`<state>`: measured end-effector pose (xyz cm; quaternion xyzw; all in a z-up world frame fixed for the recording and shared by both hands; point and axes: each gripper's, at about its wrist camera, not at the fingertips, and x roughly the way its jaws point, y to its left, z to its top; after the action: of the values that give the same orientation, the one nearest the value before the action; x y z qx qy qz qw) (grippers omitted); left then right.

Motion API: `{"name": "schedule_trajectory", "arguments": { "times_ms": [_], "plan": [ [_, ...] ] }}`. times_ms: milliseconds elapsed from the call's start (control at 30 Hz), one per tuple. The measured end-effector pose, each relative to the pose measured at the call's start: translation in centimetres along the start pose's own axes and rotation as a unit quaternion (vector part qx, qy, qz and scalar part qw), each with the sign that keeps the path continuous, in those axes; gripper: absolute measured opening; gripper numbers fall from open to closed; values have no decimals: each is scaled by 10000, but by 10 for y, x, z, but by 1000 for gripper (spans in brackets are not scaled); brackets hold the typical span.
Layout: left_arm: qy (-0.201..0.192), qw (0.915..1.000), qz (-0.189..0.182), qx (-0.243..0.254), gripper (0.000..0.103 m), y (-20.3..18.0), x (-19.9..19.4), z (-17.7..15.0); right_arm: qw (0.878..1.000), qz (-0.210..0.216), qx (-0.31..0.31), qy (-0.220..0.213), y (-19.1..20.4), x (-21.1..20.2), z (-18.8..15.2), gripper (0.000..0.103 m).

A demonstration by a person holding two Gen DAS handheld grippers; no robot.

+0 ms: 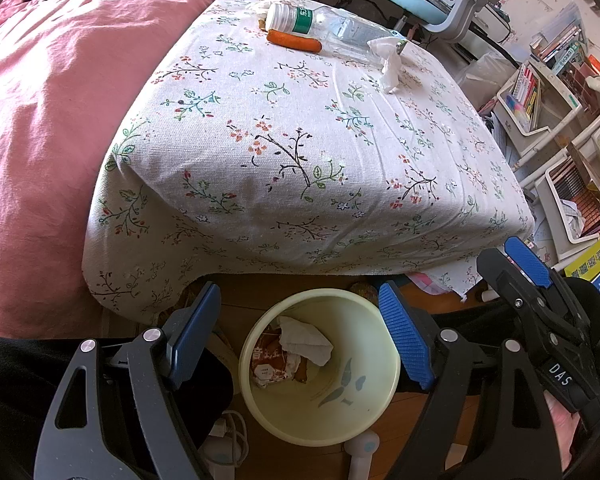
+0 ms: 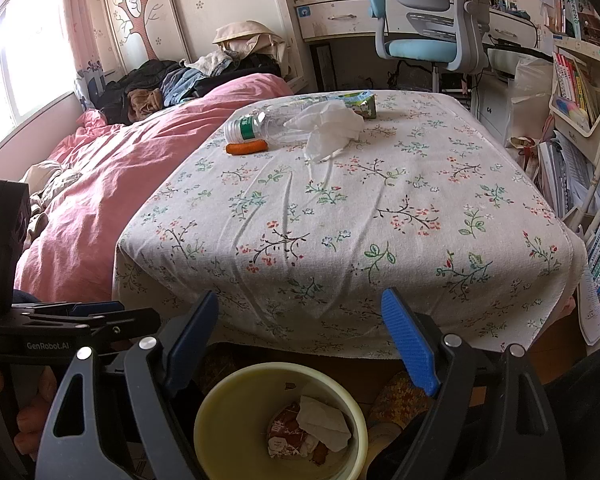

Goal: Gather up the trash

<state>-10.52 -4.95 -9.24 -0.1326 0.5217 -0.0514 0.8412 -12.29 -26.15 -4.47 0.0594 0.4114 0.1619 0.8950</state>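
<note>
Right wrist view: the floral-clothed table [image 2: 340,216] fills the middle, its trash at the far end — a clear bottle [image 2: 268,124] lying crosswise, crumpled tissue [image 2: 328,128], carrot [image 2: 247,147]. Both grippers — right gripper [image 2: 300,336], left gripper [image 1: 296,332] — hang spread and empty over the bin [image 2: 216,412], well short; nothing blocks the reach.

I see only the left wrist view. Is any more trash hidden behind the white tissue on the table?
Observer: Yes, a green carton lies just behind the tissue, beside the plastic bottle.
Operator: Do the jaws of the right gripper hold anything?
Observer: No, the right gripper is open and empty; the trash bin shows below it.
Operator: What is at the far end of the bed?
Observer: A pile of clothes, next to a bright window.
</note>
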Motion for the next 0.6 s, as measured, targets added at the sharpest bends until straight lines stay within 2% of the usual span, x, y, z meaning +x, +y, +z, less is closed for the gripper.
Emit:
{"name": "schedule_trajectory", "arguments": {
  "times_ms": [600],
  "plan": [
    [-21, 10000, -10, -46, 78, 0, -1, -1, 10000, -20, -13, 17, -1, 1, -1, 80]
  ]
}}
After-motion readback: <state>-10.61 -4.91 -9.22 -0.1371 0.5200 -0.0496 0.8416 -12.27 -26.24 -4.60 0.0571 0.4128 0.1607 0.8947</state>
